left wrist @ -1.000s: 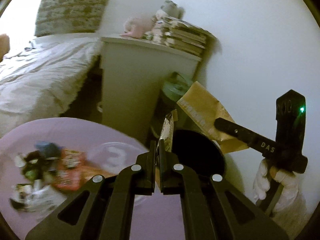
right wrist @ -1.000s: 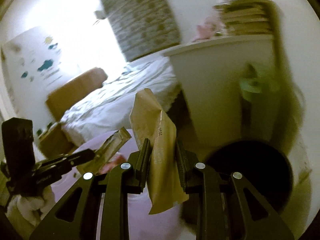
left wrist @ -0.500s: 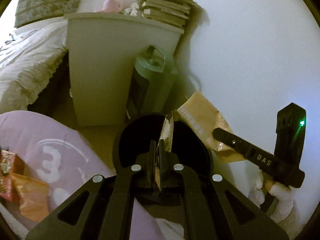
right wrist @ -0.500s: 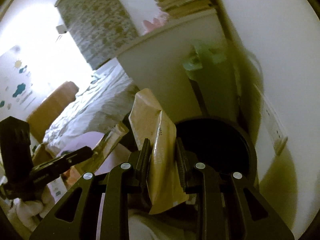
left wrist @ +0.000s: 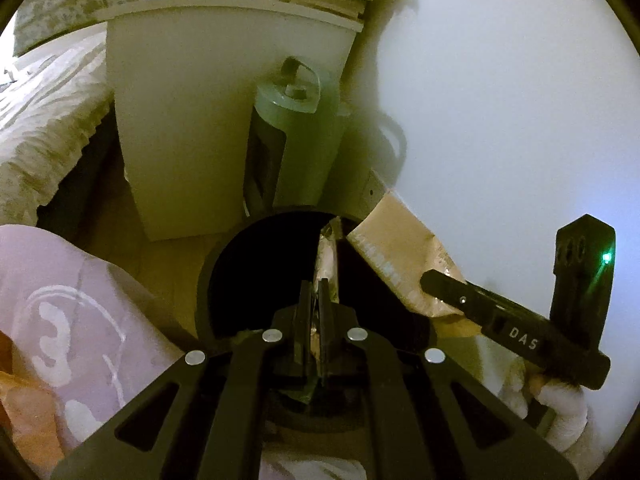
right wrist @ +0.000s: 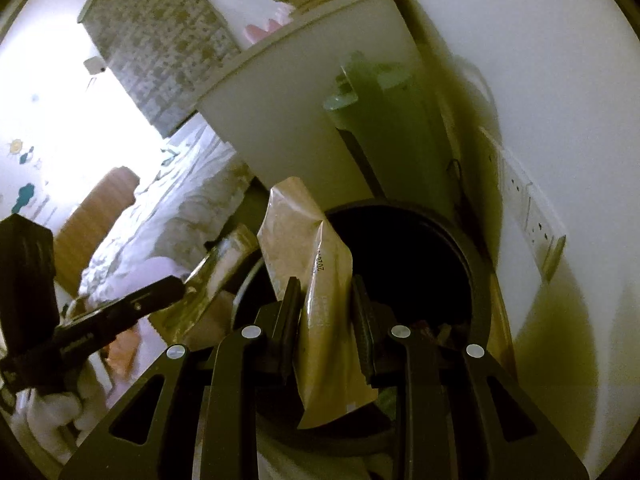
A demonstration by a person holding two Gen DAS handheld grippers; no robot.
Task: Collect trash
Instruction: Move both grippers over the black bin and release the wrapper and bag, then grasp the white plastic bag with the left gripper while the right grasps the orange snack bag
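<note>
Both grippers are loaded and parked over the black bin (left wrist: 256, 280): left gripper (left wrist: 316, 304) pinches a thin foil wrapper (left wrist: 330, 256) standing upright above the mouth, right gripper (right wrist: 326, 300) clamps a tan pouch (right wrist: 308, 256) nearer the rim. Letting go looks like enough.

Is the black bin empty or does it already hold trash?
Not empty. In the right wrist view a few scraps show low inside the bin, beside the pouch. How full, cannot tell; the inside is dark.
</note>
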